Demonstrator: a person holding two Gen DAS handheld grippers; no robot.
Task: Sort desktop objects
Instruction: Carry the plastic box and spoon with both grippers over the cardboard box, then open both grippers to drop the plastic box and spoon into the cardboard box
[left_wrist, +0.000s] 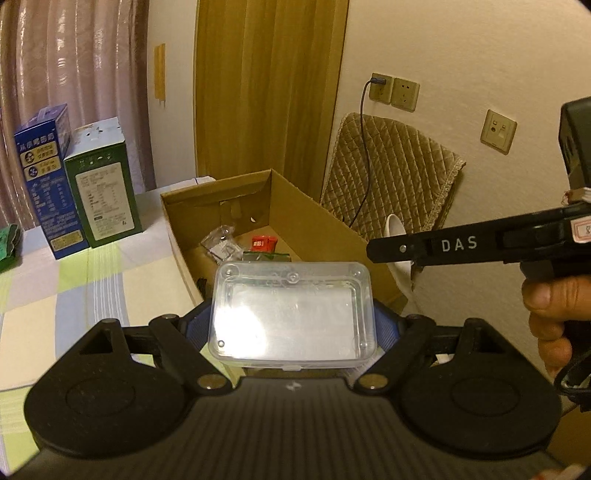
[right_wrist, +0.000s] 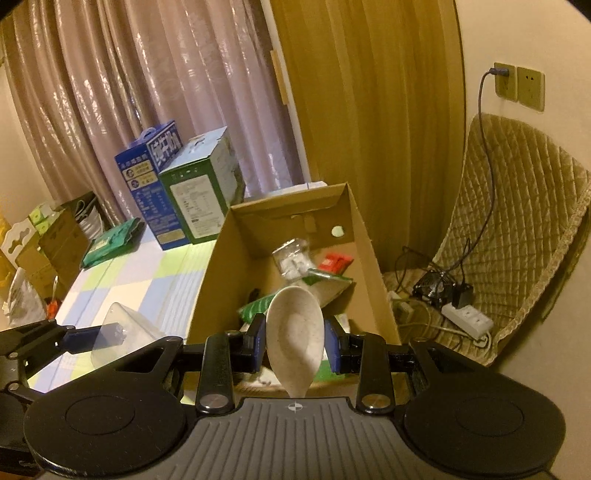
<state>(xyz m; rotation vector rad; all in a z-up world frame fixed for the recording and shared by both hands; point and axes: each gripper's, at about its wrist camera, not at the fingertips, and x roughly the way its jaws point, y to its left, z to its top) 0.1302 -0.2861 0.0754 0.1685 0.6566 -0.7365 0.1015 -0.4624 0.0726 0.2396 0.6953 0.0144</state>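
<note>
My left gripper (left_wrist: 293, 325) is shut on a clear plastic box (left_wrist: 291, 314), held above the near edge of the open cardboard box (left_wrist: 218, 206). My right gripper (right_wrist: 295, 341) is shut on a pale speckled spoon (right_wrist: 295, 328), bowl up, over the near end of the cardboard box (right_wrist: 362, 236). The right gripper shows in the left wrist view (left_wrist: 391, 248) with the spoon (left_wrist: 397, 236) behind it. The left gripper with the clear box (right_wrist: 118, 332) shows at the left of the right wrist view. Inside the cardboard box lie a red packet (right_wrist: 334, 263), a clear bag (right_wrist: 293, 258) and a green packet (right_wrist: 255, 308).
A blue carton (left_wrist: 44, 181) and a green carton (left_wrist: 105, 195) stand on the checked tablecloth (left_wrist: 74, 295) left of the cardboard box. A flat green packet (right_wrist: 110, 240) lies further left. A quilted chair (right_wrist: 517, 221) with a power strip (right_wrist: 467, 319) and cables stands at the right wall.
</note>
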